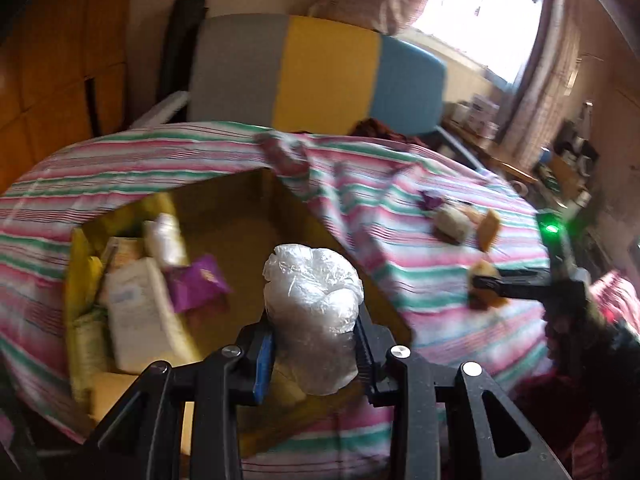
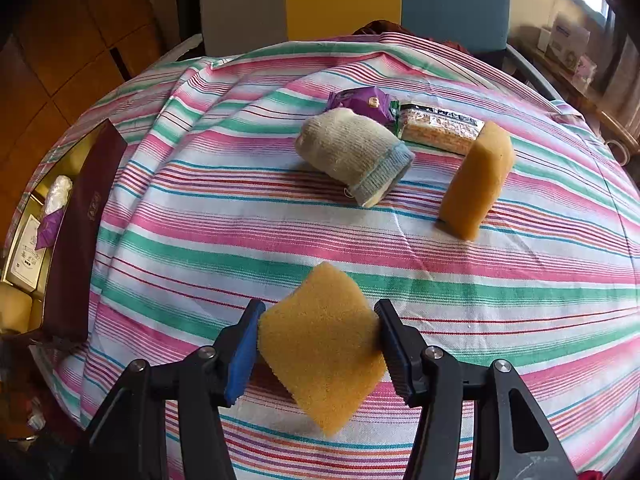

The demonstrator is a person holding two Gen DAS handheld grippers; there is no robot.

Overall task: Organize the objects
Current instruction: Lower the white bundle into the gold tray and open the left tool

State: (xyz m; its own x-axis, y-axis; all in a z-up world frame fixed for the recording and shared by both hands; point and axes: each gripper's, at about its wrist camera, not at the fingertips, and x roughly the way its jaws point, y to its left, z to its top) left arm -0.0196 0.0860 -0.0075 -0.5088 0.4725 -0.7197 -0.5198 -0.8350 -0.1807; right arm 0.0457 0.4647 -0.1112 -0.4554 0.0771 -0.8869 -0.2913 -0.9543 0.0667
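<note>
Left gripper [image 1: 314, 350] is clamped on a crumpled clear plastic bag [image 1: 314, 312], pads pressing both sides. The bag hangs above the open cardboard box [image 1: 240, 216], over its near right part. The left wrist view is motion-blurred.

Inside the box, left half: a white bottle [image 1: 166, 240] at the far side, a purple snack packet [image 1: 198, 286] just right of it, a cream paper box [image 1: 136, 316] nearer, more pale packets along the left wall, too blurred to name. The right part of the box floor is bare cardboard.

Right gripper [image 2: 318, 346] is closed on an orange sponge [image 2: 320, 344], both pads touching its opposite corners, so the sponge sits diamond-wise between them. It hangs over the near part of the striped bedsheet [image 2: 240, 240]; I cannot tell if its lower corner touches the cloth. In the left wrist view the same gripper shows at far right [image 1: 486, 284] with the sponge in it.

Still on the sheet, far side:
- second orange sponge [image 2: 476, 180], standing on edge, tilted, right of centre
- rolled grey-beige sock [image 2: 354, 154], left of that sponge, apart from it
- purple packet [image 2: 360, 100] behind the sock, touching it
- clear-wrapped biscuit bar [image 2: 438, 128] right of the purple packet, its right end behind the standing sponge

From the right wrist view the box sits at the far left with a dark maroon flap [image 2: 86, 232] along its right side.
</note>
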